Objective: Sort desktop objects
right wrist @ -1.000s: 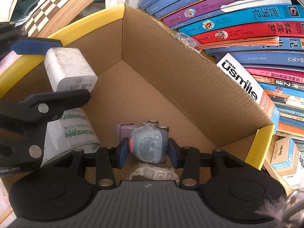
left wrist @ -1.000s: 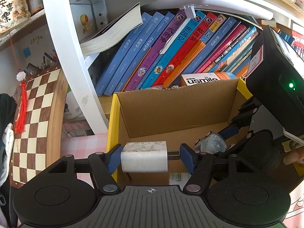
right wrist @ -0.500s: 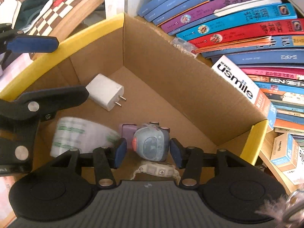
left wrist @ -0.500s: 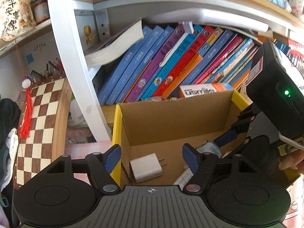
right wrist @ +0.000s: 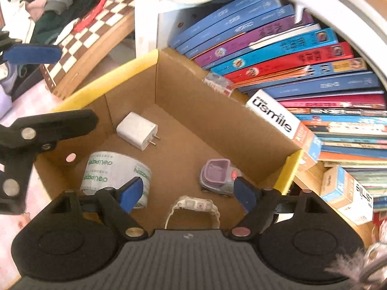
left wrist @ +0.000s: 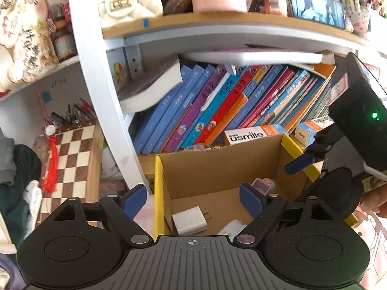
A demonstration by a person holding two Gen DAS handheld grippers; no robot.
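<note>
A cardboard box [right wrist: 200, 111] with yellow rims holds a white charger [right wrist: 137, 130], a roll of tape [right wrist: 116, 171], a grey and purple toy car [right wrist: 217, 177] and a white watch [right wrist: 193, 204]. My right gripper [right wrist: 187, 194] is open above the box's near side, nothing between its fingers; the toy car lies just beyond its right finger. In the left wrist view, my left gripper [left wrist: 193, 199] is open above the box [left wrist: 217, 166], with the charger [left wrist: 189, 220] lying on the floor below it. The toy car [left wrist: 263, 184] shows at the back right.
Leaning books [left wrist: 217, 111] fill the shelf behind the box, and a usmile carton [right wrist: 283, 118] lies along its back rim. A chessboard [left wrist: 70, 159] leans at the left past a white shelf post [left wrist: 101, 96]. A person's fingers [left wrist: 375, 200] hold the right gripper.
My left gripper let go of the charger, which dropped into the box. My right gripper opened and released the toy car onto the box floor. Both grippers have lifted and drawn back.
</note>
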